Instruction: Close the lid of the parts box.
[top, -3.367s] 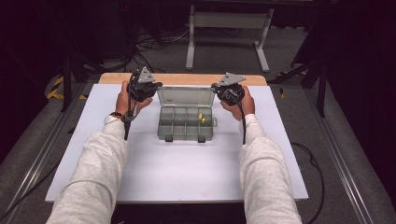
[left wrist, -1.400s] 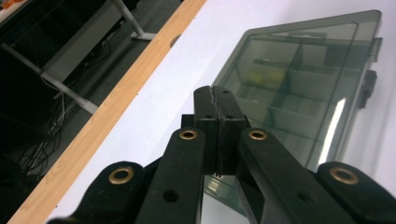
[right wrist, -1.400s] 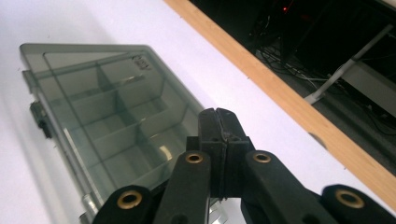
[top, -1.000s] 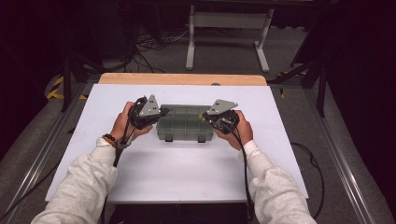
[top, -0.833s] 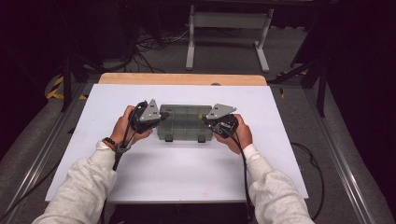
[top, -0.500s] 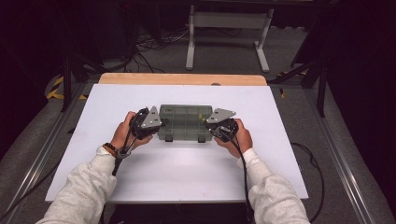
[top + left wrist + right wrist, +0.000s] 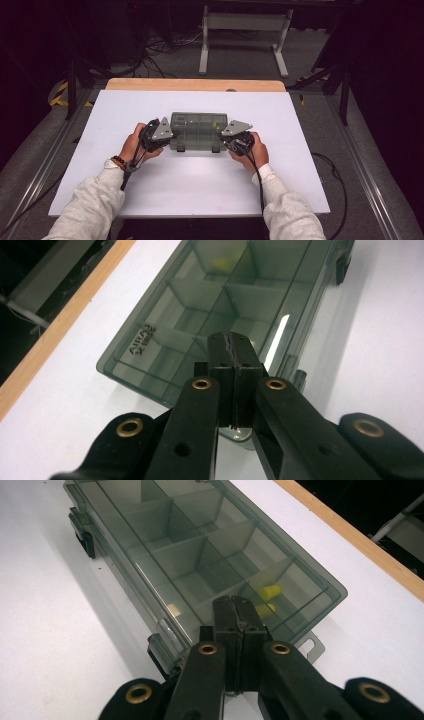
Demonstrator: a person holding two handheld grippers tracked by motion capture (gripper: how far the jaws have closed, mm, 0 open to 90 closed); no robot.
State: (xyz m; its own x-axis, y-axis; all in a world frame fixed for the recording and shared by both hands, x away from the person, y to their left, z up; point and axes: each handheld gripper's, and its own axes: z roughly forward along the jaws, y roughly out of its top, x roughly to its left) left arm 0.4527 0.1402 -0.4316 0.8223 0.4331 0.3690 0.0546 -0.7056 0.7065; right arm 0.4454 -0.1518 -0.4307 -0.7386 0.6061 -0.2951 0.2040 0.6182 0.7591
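The plastic box point(image 7: 196, 131) is sitting lid-down mid-table point(image 7: 150, 200) — the left gripper point(image 7: 232, 356) and right gripper point(image 7: 235, 614), both with jaws pressed together and empty, are resting over its two ends.

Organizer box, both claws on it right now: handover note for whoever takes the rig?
Left claw: shut, nothing between its jaws, tips over the closed lid at the box's left end.
Right claw: shut, empty, tips over the lid at the right end, above the compartment with the yellow pieces.
Organizer box: mid-table on the white tabletop, clear lid down over the compartments.
Done: lid lowered.
Left: the two dark front latches look not yet snapped; I can't tell for sure. Probably press the lid down, then close them.
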